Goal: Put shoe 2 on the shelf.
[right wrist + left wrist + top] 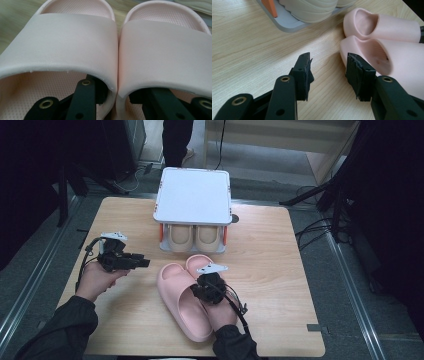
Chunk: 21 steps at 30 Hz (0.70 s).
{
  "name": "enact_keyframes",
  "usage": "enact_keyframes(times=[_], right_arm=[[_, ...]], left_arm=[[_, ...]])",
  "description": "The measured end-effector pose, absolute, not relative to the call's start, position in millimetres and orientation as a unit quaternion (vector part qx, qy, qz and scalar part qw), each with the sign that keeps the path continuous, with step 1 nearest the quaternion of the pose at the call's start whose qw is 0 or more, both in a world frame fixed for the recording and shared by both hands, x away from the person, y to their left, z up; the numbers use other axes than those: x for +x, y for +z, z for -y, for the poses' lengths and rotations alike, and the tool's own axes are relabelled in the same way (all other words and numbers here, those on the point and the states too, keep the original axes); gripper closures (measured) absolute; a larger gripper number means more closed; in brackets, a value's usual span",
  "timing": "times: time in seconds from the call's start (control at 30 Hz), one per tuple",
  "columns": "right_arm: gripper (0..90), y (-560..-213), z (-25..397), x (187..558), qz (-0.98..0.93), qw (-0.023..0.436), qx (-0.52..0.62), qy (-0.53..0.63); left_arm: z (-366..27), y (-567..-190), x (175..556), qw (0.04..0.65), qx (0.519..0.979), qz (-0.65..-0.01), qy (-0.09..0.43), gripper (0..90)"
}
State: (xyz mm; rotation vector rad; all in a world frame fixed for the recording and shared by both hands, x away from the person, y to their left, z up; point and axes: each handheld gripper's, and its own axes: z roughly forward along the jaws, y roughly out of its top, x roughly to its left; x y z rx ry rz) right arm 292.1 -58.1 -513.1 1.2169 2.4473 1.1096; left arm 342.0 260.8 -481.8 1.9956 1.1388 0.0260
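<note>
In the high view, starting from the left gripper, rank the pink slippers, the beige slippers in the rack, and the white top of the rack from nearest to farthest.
From the left gripper:
1. Pink slippers, on the table just to its right, toes toward the rack.
2. Beige slippers, on the rack's lower shelf, farther back and to the right.
3. White rack top, above the beige pair, stretching toward the table's far edge.
</note>
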Motion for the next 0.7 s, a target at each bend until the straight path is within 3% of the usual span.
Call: enact_keyframes(times=[0.33,0.7], right_arm=[[73.8,-500.1,69.3,297.4,-0.865,0.065,0.307,0.393],[73.4,-477.8,72.2,317.4,-0.896,-0.021,0.202,0.394]], left_arm=[[-266.6,-480.6,341.6,0.412,0.789,-0.456,0.011,54.6],[-271.2,-479.6,338.5,0.406,0.791,-0.457,0.013,54.3]])
